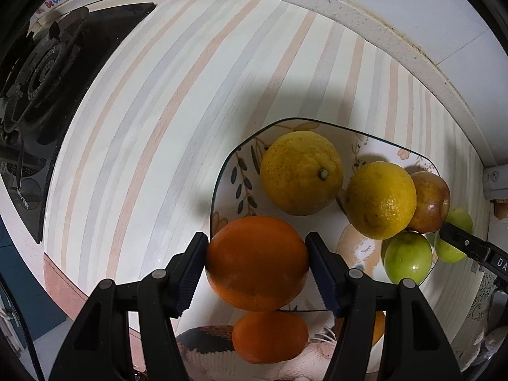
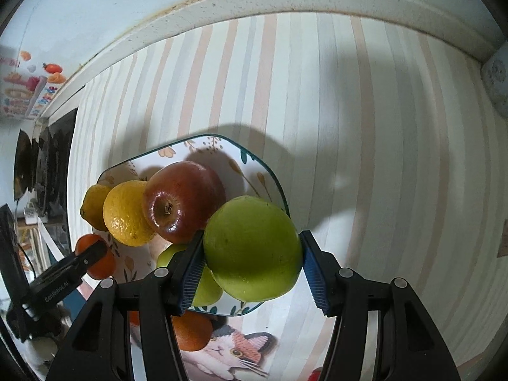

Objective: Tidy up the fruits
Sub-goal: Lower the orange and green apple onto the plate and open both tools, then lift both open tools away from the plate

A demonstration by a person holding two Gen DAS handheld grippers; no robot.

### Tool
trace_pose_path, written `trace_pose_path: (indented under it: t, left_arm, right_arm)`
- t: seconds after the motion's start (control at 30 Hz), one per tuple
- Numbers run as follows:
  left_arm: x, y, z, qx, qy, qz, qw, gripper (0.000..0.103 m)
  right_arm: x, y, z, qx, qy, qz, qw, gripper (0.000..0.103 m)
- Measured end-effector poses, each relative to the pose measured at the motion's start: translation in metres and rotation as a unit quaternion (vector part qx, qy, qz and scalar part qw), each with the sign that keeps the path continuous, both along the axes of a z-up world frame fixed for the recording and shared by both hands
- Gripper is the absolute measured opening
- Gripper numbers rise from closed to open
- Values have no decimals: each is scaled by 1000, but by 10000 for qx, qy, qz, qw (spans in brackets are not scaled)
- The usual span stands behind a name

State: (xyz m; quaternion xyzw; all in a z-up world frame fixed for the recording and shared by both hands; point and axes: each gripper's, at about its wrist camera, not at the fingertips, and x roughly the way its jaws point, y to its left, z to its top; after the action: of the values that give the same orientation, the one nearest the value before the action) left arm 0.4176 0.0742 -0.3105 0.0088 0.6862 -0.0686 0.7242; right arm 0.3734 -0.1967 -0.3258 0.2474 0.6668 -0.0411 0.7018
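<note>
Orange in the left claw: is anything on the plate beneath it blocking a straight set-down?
Nothing visible does. The left claw grips the orange over the plate's near-left edge, and the plate shows bare around it. The yellow citrus fruits lie further back; the green apples to the right.

The plate (image 1: 236, 171) was white, dark-rimmed, painted with peach flowers and dark leaves. On it lay two yellow citrus fruits (image 1: 301, 173), a red apple (image 2: 182, 201) and a green apple (image 1: 408, 257). An orange (image 1: 257, 263) sat between black fingers (image 1: 190, 273) with blue pads. Around the plate, the desk (image 1: 177, 101) wore cream, peach and grey stripes.
</note>
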Motion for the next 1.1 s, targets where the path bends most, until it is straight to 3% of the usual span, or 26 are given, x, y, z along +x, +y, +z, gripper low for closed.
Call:
trace_pose_path:
  t: [0.07,0.2,0.3,0.33,0.4,0.67,0.9,1.1]
  left_arm:
    - [0,3,1,-25,38,104,9999,62]
    - [7,5,-3,-81,85,224,9997,62]
    - [8,9,-3,-24,62,213,9998,66]
    - [7,9,-2,8,36,193,9998,74]
    - [6,11,2,22,-43,195,9998,82]
    - [-9,14,30,208,-391,182,9989,83]
    - [-50,11,61,432,-834,66,9956,83]
    - [-95,9,88,308,-1101,-89,9934,83]
  right_arm:
    - [-2,0,0,66,-29,-92,9999,80]
    - [-6,1,4,95,-106,-127,9998,83]
    - [-10,5,9,-19,-148,-61,9999,92]
    - [-12,7,11,-84,-164,-26,9998,93]
    - [-17,11,17,-209,-181,78,9996,93]
    - [-44,35,45,-574,-429,521,9961,94]
    - [-72,59,80,-978,-729,880,9886,94]
    - [-101,70,109,-1141,-979,1109,9824,94]
